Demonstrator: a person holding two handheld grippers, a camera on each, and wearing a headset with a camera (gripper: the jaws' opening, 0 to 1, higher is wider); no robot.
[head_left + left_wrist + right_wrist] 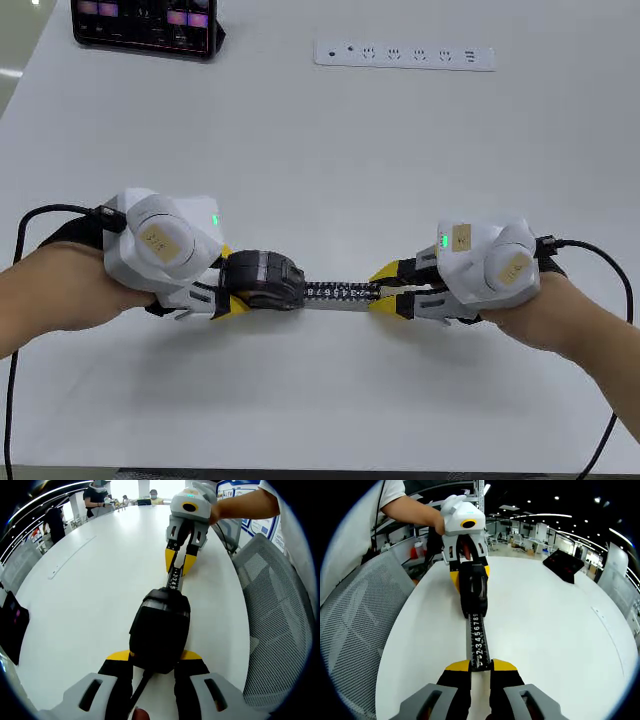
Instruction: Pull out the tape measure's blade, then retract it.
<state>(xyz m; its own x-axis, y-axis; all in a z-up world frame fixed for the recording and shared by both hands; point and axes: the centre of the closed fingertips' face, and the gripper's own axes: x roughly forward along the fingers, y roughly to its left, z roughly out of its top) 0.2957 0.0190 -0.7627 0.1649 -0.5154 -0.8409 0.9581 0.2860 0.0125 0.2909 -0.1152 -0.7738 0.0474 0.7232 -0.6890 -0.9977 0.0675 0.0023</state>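
Your left tool is clamped on the tape measure over the tabletop. Your right tool pinches the partly extended blade. If either grip slips, the blade may snap back uncontrolled.

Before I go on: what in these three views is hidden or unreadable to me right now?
- Tip of the blade: right gripper view and head view, hidden between the jaws of the right hand-held gripper.
- Rear of the tape measure case: left gripper view, covered by the left hand-held gripper.
- Blade numbers: head view, too small to read.
- Tablet: head view, cut off by the top edge, screen blurred.
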